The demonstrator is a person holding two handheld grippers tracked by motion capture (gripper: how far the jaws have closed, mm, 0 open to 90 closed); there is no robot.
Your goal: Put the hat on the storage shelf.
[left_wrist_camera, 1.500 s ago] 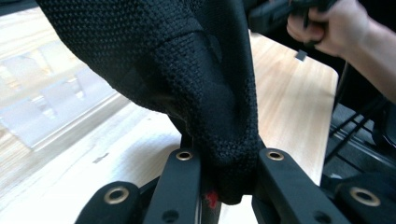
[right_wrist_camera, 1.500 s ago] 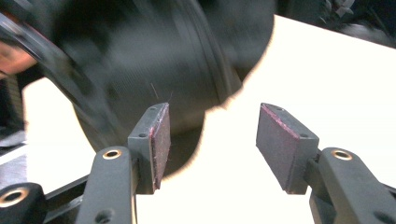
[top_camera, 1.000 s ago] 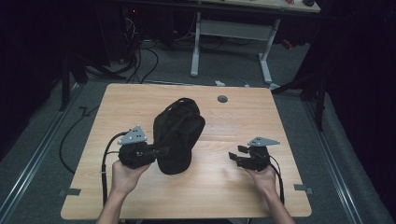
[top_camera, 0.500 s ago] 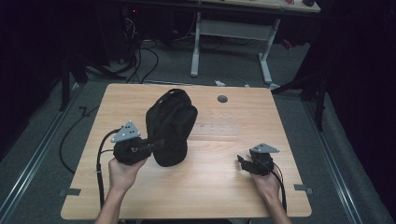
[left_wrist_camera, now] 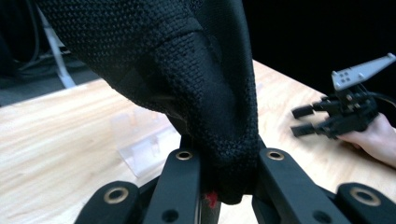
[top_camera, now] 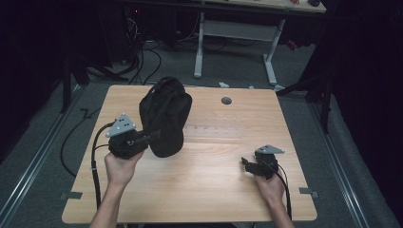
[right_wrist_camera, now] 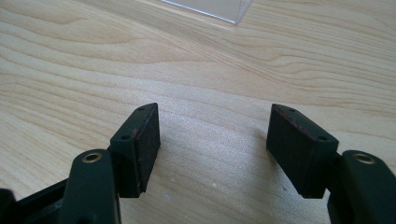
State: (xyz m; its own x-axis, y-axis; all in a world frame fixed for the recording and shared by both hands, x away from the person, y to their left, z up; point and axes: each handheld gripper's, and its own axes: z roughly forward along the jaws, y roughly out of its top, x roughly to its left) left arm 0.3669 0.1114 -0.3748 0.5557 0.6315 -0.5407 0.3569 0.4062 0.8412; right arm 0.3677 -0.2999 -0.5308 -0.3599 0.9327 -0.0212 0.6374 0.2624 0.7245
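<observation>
Bag lifted by your left gripper, right gripper idle

Your left gripper (top_camera: 151, 136) is clamped on a fold of the black woven bag (top_camera: 164, 116), which hangs tilted above the left half of the worktop (top_camera: 214, 190). Your right gripper (top_camera: 245, 163) sits well to the right of the bag, low over the worktop, jaws spread wide and empty. No brand, label or writing can be read on the bag.

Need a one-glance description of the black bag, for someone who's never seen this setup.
Start at the wooden table and go to its left half, where the left gripper is shut on a fold of fabric. The black bag is the bulky woven pouch standing tilted there, the one big soft thing, unlike the clear plastic stand beside it.
</observation>
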